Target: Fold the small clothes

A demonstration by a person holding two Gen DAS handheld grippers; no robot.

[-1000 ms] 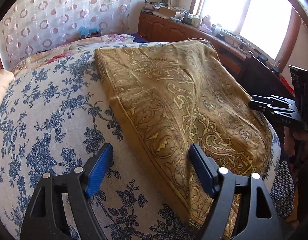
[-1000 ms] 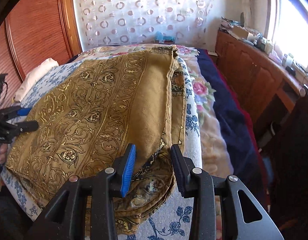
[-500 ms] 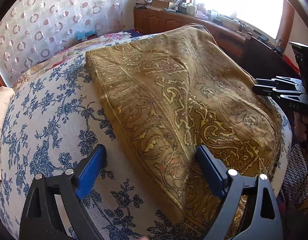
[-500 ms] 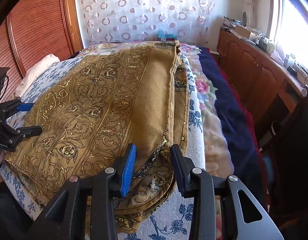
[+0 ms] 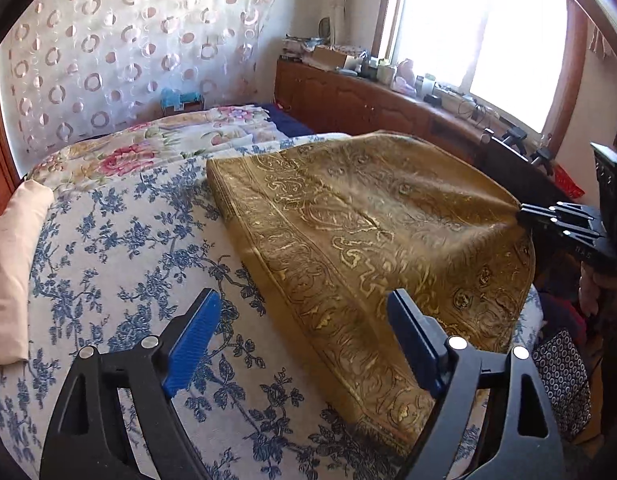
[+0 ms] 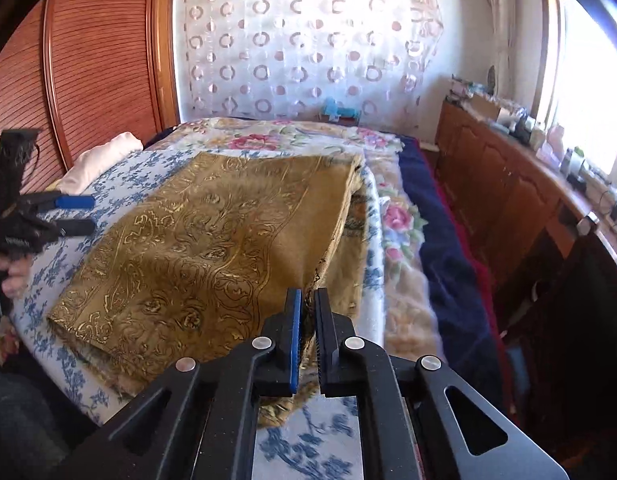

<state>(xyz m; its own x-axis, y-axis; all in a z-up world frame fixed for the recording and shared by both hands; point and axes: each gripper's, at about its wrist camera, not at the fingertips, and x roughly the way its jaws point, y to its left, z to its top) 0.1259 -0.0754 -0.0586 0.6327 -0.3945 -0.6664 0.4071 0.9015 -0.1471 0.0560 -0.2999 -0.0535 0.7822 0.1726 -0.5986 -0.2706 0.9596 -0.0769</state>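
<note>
Cloth [image 6: 212, 248] lies on the bed [image 5: 120, 248], gold and patterned, already doubled at least once, with layered edges along its near side. Our right gripper [image 6: 306, 300] has just been closing and now pinches the cloth's corner, which pulls taut toward it in the left view. Our left gripper [image 5: 304, 320] stands spread above the other near corner, its jaws having narrowed a little, touching nothing. We judge one fold done and another starting: the left corner needs taking, then both carried across.
</note>
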